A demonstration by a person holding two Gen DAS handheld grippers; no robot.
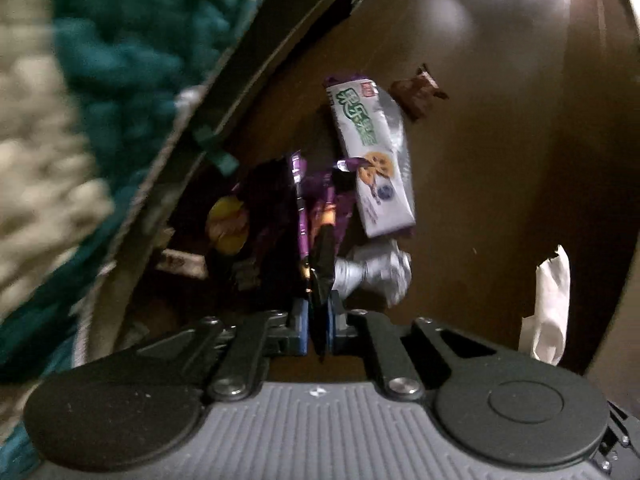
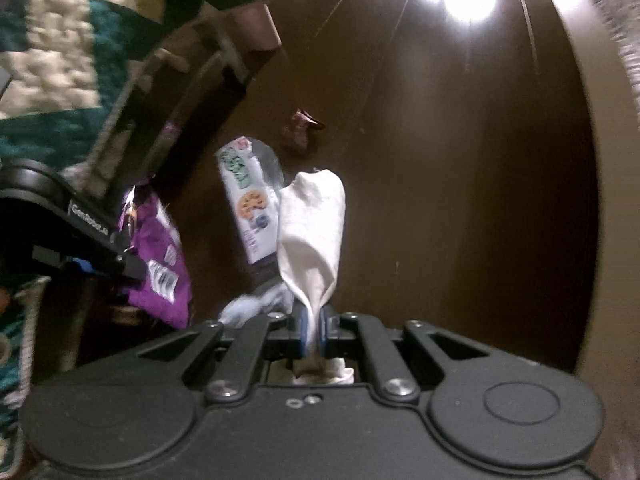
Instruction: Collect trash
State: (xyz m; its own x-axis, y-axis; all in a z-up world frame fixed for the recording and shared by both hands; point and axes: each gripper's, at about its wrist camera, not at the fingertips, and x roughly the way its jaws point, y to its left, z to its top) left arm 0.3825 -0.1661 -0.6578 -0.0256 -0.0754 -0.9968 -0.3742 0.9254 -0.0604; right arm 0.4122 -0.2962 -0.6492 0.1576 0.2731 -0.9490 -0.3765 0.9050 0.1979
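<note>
Carrying surface: dark brown wood-grain floor [image 1: 500,152], glossy, bright lamp glare at far end.

Lying directly on floor:
- white-and-purple biscuit wrapper [image 1: 370,156], long, flat, near centre.
- small brown candy wrapper [image 1: 416,94], just beyond biscuit wrapper, apart from it.
- crumpled silver-white foil [image 1: 376,272], close to near end of biscuit wrapper; contact cannot be told.

Left edge: teal-and-cream knitted rug [image 1: 100,92] bordering floor. Frames blurred.

Black linkage arms with silver screws, blue finger pads [image 1: 303,330], ribbed grey housing along the bottom edge: left gripper [image 1: 318,332]. Same black build, smooth housing, blue pads: right gripper [image 2: 314,330].
</note>
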